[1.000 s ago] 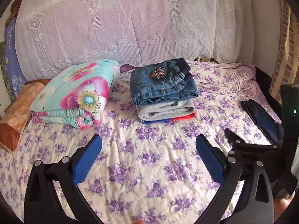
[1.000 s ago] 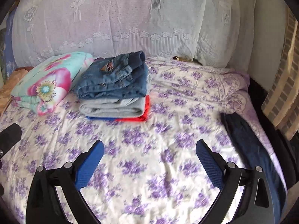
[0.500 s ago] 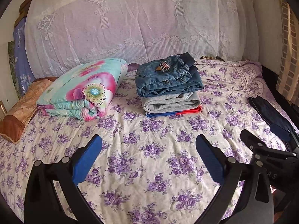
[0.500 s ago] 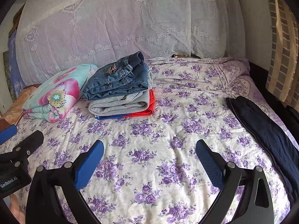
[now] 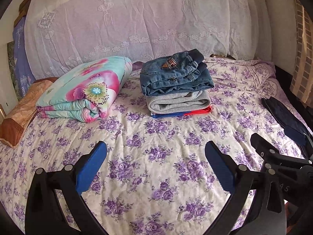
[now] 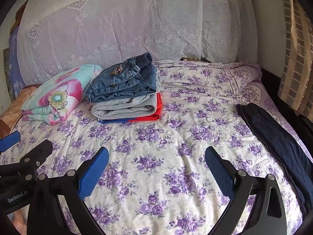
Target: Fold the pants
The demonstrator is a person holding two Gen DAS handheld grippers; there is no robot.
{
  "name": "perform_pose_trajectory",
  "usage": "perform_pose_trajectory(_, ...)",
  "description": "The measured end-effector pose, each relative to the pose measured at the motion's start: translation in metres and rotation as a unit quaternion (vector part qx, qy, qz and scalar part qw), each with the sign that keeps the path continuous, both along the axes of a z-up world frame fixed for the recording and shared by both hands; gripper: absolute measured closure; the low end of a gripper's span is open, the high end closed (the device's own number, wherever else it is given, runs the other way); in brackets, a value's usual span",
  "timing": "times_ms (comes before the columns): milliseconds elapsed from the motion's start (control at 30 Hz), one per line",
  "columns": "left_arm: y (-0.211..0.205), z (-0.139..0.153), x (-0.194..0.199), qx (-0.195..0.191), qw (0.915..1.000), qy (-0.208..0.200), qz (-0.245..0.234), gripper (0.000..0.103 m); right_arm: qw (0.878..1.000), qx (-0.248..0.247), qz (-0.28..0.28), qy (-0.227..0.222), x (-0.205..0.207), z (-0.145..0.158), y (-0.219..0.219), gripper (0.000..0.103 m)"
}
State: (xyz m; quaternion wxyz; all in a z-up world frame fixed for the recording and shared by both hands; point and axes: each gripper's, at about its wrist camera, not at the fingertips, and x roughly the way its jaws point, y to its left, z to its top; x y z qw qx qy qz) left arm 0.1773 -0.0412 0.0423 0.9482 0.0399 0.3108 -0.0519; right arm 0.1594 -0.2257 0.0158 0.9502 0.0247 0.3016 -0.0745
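Observation:
Dark navy pants lie stretched along the right edge of the bed; they also show in the left wrist view. A stack of folded clothes, jeans on top, grey and red-blue pieces under, sits mid-bed, and shows in the right wrist view. My left gripper is open and empty above the floral sheet. My right gripper is open and empty, left of the navy pants. Each gripper shows at the edge of the other's view.
A folded floral quilt lies at the left, beside a brown pillow. A lace-covered headboard stands behind. A brick wall borders the right side. The floral sheet lies between grippers and stack.
Both grippers have pulled back and risen from the bed, so more of the sheet and the navy pants shows. Both stay open and empty.

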Motion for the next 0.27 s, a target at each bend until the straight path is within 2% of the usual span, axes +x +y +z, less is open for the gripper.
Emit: perform_pose_trajectory(267, 0.0019, -0.0009, -0.0002, -0.004, 1.0000, 0.002, 0.002, 0.005, 1.000, 0.002, 0.001, 0.002, -0.0010, -0.0004, 0.0017, 0.004)
